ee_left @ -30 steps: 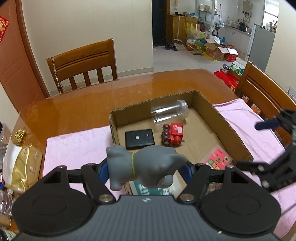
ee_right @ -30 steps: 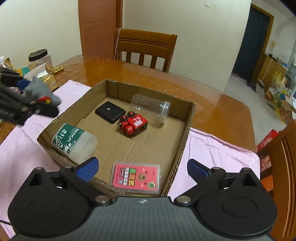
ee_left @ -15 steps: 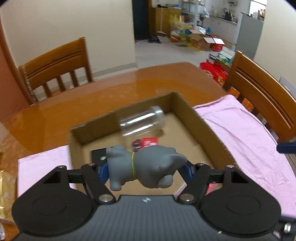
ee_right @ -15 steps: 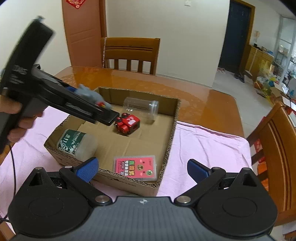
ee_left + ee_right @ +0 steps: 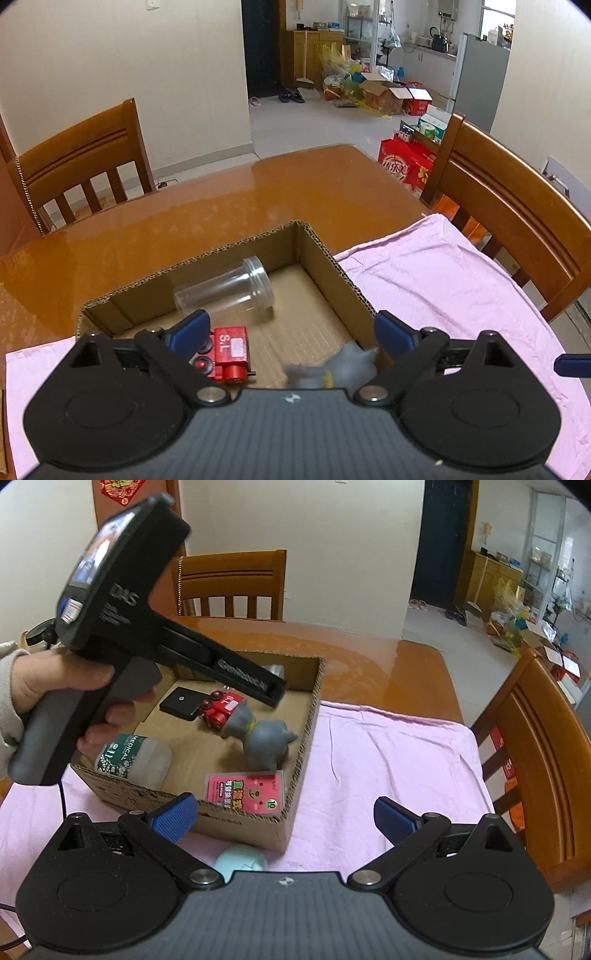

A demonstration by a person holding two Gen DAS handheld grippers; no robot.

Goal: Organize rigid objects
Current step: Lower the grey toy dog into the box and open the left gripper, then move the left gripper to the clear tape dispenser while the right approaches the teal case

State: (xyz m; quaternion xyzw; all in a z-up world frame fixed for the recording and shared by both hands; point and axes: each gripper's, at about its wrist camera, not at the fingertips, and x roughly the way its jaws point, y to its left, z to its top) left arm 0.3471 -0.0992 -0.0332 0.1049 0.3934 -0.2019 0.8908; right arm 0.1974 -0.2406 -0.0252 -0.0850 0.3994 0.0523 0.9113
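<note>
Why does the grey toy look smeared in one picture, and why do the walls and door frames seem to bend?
Left wrist view: the grey toy is motion-blurred while the red toy truck beside it stays sharp; the glossy table shows window glare. Right wrist view: the same toy is crisp in the cardboard box, though the left gripper is slightly soft. Both fisheye lenses curve straight edges near the frame borders.
</note>
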